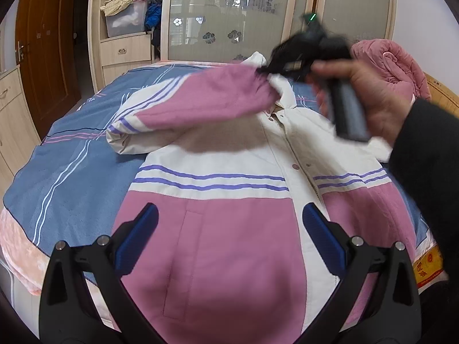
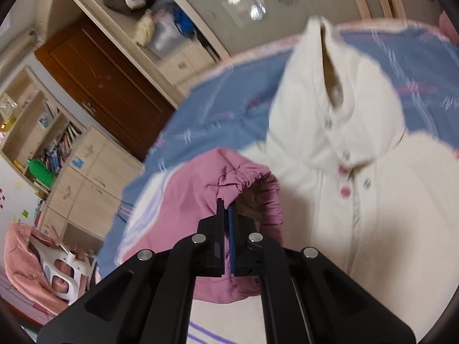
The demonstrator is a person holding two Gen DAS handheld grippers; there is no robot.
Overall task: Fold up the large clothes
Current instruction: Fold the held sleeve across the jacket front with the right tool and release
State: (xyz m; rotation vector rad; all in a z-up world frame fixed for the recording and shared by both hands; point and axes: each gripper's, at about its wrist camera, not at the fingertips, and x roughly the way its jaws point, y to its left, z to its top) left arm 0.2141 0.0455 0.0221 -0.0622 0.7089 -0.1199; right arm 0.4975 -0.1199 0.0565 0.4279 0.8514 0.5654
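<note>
i'm looking into a home bedroom: a bed under a blue striped blanket (image 1: 71, 154) is filling the middle, a pale wood wardrobe with frosted, flower-patterned sliding doors (image 1: 229, 14) is standing behind it, its open shelves (image 1: 129, 8) are overflowing with clothes, and a dark brown wooden door (image 2: 100, 86) is showing beside light drawers.

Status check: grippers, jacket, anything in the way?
Right gripper shut on sleeve cuff. Left gripper open above jacket. Nothing in the way.

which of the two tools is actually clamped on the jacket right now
The right tool, shut on the jacket's pink sleeve cuff and holding it up. The left tool hangs open above the jacket's front, gripping nothing.
</note>
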